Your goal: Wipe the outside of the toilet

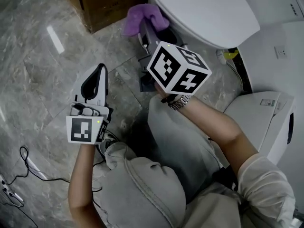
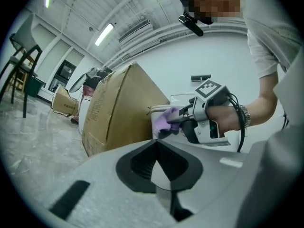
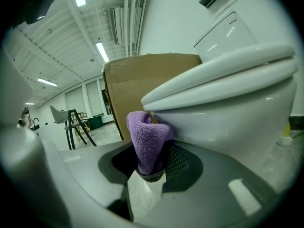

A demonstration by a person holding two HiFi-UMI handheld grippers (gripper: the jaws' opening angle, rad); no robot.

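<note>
Right gripper (image 3: 151, 171) clamps purple cloth (image 3: 148, 139); cloth touches toilet (image 3: 228, 109) (left gripper (image 2: 156, 146) closed)

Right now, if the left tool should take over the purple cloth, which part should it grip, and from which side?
Probably the free folded top of the purple cloth, which stands up above the right tool. Come from the cardboard box side: the toilet bowl crowds the cloth's other side. The left tool is shut, so open first.

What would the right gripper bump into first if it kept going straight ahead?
Most likely the toilet bowl. The purple cloth pinched in the right gripper seems to sit against the bowl's front, just under the rim. The cardboard box stands farther behind, though depth is hard to judge.
</note>
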